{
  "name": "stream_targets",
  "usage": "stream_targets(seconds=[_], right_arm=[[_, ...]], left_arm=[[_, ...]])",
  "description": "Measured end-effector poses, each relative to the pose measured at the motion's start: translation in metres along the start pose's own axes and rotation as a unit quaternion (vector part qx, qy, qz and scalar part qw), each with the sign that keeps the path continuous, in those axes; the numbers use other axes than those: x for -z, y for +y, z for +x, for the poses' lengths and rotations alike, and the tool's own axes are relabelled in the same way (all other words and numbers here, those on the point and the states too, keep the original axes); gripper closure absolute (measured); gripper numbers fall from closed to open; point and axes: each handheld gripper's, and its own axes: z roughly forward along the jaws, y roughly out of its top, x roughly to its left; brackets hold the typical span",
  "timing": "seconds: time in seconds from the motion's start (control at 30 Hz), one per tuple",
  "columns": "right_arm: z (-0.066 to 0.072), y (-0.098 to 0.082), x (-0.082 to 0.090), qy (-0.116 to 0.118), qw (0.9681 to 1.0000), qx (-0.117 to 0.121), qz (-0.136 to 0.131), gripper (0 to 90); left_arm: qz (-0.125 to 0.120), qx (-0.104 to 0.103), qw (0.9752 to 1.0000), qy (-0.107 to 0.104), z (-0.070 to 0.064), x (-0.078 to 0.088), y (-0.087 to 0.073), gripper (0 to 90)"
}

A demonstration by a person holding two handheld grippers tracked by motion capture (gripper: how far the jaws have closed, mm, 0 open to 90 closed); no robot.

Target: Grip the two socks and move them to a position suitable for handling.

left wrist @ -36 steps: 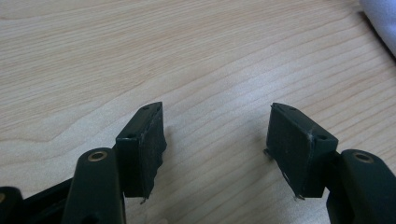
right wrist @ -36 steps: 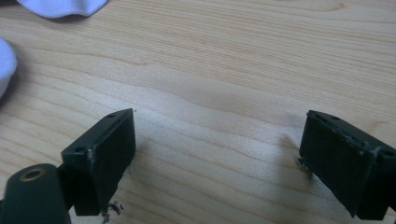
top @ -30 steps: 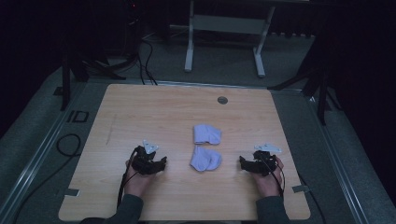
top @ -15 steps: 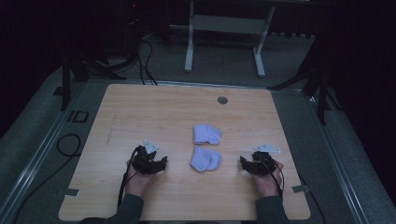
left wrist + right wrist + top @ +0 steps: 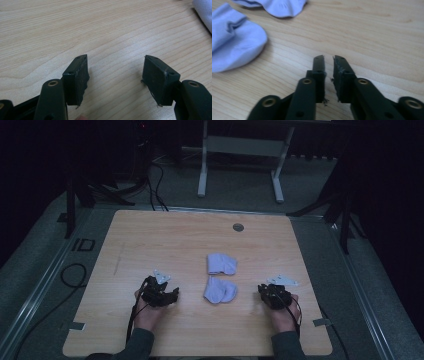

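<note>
Socks: near sock (image 5: 220, 291) and far sock (image 5: 221, 263) lie unmoved mid-counter (image 5: 150, 235); left gripper (image 5: 161, 295) held wide, right gripper (image 5: 274, 296) nearly closed, both empty, unshifted near the front edge; no handling begun.

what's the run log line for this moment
left hand-held gripper: open, empty | right hand-held gripper: nearly shut, empty | two socks: mid-table, untouched

A dim lab or studio: a wooden table (image 5: 150, 240) on grey carpet (image 5: 45, 270), black stands (image 5: 70, 200), cables (image 5: 155, 180), a white frame (image 5: 240, 150).
</note>
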Motion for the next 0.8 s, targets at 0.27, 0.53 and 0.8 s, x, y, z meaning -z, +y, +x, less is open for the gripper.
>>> stream_targets(seconds=[0.27, 0.53, 0.8], right_arm=[[0.014, 0.004, 0.004, 0.026, 0.9994, 0.021, -0.011, 90.0], [0.026, 0.013, 0.006, 0.062, 0.997, 0.043, -0.02, 90.0], [0.044, 0.025, -0.003, 0.083, 0.9936, 0.074, -0.021, 90.0]], left_arm=[[0.002, -0.002, 1.0, -0.003, 0.001, 0.0, 0.0, 38.2], [0.0, 0.001, 1.0, -0.001, 0.0, 0.0, 0.0, 38.7], [0.002, 0.003, 1.0, 0.004, -0.002, 0.003, -0.001, 45.7]])
